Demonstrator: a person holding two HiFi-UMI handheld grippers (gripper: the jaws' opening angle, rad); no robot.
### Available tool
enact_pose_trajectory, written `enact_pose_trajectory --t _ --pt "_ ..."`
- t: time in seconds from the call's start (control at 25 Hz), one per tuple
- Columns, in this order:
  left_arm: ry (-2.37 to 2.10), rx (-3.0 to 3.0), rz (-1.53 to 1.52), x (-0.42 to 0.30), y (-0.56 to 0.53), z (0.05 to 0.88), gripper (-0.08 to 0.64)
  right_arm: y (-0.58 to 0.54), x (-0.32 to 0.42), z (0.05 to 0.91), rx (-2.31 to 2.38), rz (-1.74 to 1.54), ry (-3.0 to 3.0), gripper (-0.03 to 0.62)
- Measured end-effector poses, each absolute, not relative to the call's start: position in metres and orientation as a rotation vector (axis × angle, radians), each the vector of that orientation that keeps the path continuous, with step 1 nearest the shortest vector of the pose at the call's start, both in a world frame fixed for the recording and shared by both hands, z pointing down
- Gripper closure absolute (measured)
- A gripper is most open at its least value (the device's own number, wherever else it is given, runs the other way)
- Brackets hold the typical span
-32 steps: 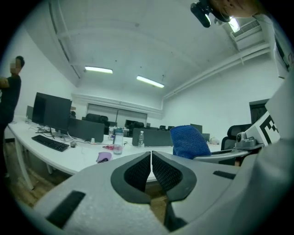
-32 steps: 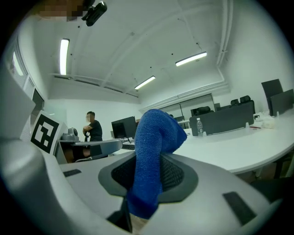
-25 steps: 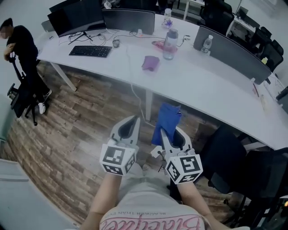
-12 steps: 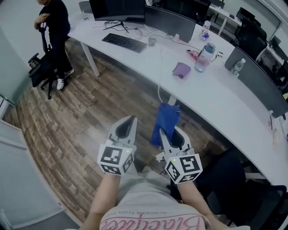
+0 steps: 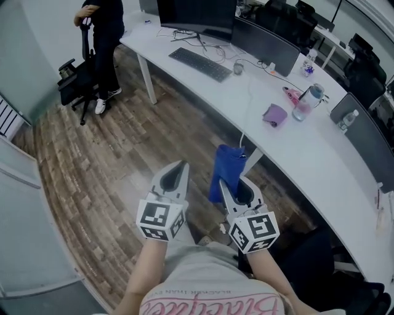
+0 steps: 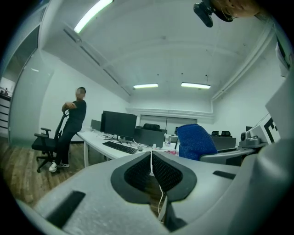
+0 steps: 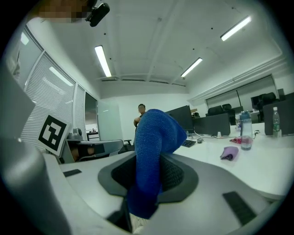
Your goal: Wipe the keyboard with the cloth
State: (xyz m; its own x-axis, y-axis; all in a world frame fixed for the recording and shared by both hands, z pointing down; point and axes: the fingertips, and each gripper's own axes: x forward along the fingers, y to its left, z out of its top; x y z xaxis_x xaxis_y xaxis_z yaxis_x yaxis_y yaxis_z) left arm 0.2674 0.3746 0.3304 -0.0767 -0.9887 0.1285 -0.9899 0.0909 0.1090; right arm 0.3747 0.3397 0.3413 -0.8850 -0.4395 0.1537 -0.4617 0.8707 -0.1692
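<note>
Wood plank floor (image 5: 92, 160) takes up most of the head view. A long white worktop (image 5: 308, 154) runs diagonally from 12 o'clock down to 4 o'clock. Two dark monitors (image 5: 197, 15) stand along its far edge at 12 to 1 o'clock. A person in dark clothes (image 5: 104, 24) stands at 11 o'clock, off the worktop's end, leaning on a black office chair (image 5: 77, 80). The keyboard (image 5: 200, 64), black, lies flat on the worktop at 12 o'clock in front of the near monitor, well apart from both grippers. Both grippers are held low over the floor, side by side, short of the worktop edge. Left gripper (image 5: 180, 166): jaws closed together, only a thin slit between the pads, nothing in them. Right gripper (image 5: 236, 186): jaws clamped on the blue cloth (image 5: 226, 169), which sticks up out of the jaws, folds over at the top and hangs out below the pads too. A purple cloth (image 5: 274, 114) lies on the worktop at 1 o'clock, with a clear bottle (image 5: 303, 104) just beside it on the far side. A small mouse (image 5: 238, 69) sits near the keyboard's right end. A white cable (image 5: 245, 117) drops off the worktop's near edge toward the floor.
</note>
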Motion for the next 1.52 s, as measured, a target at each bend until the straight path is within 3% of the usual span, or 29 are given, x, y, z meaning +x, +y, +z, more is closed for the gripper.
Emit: enact_pose_trajectory --t 0.96,1.52 --pt "-2.16 2.035 0.0 0.021 0.287 0.324 0.554 0.263 0.134 0.335 0.754 0.285 -2.905 0.482" --pt "-2.125 2.097 0.015 -0.065 0.244 0.321 0.554 0.219 0.036 0.331 0.75 0.251 -2.899 0.483"
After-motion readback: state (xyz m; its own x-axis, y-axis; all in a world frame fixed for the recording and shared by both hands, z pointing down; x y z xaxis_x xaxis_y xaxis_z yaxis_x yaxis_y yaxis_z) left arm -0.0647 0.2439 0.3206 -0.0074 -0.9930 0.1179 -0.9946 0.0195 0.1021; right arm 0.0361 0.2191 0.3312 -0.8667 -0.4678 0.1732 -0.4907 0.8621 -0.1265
